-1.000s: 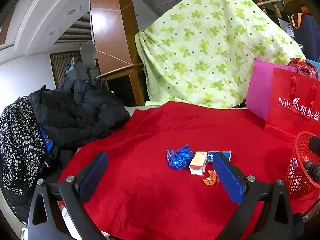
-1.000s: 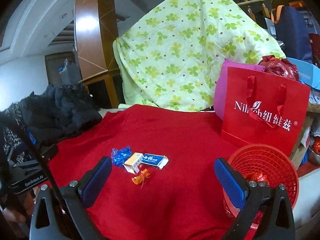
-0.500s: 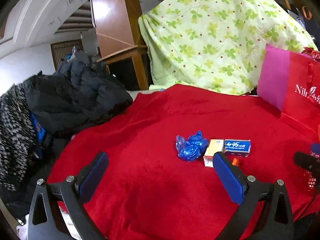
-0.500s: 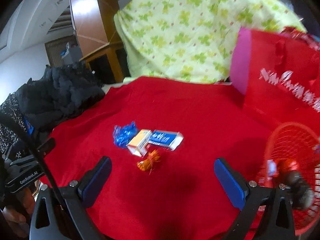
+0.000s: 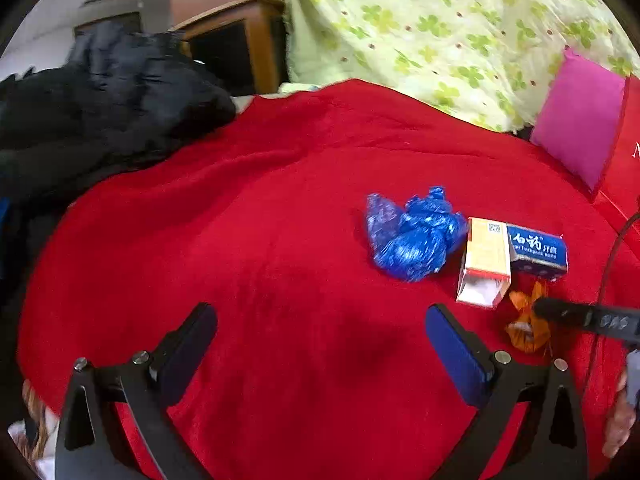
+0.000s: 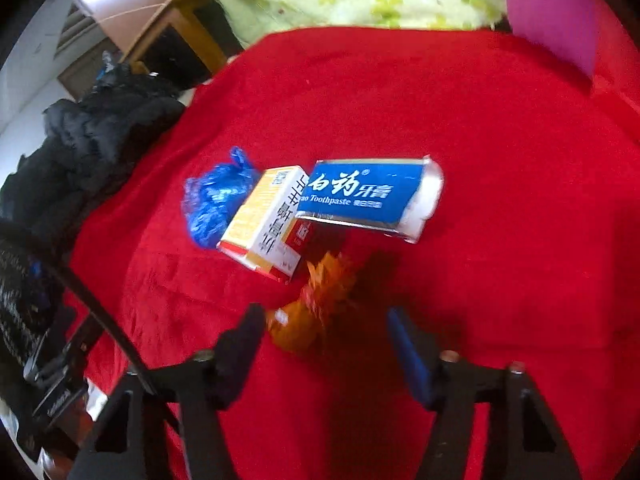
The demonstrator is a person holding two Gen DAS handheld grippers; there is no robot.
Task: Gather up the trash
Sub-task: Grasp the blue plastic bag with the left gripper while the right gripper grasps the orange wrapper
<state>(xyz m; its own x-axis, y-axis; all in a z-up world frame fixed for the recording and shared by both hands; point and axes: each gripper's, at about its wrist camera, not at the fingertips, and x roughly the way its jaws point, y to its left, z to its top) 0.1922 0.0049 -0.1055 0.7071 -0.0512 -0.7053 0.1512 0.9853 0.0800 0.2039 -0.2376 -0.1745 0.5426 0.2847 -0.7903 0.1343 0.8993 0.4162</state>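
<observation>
Four bits of trash lie close together on the red blanket [image 5: 260,240]: one blue bag [image 5: 412,238], two boxes, one yellow [image 5: 486,264] and one blue [image 5: 536,250], and one orange wrapper [image 6: 310,312]. The right gripper [image 6: 324,328] is closing around the wrapper, pads not yet pressing; the left gripper [image 5: 320,332] is spread wide and empty. Behind are a green flowered quilt [image 5: 440,20] and a black coat [image 5: 100,92]

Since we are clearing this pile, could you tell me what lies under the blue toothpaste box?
The blue toothpaste box rests one end on the yellow-and-white carton; a red flap shows beneath. Whatever else lies under it is covered.
</observation>
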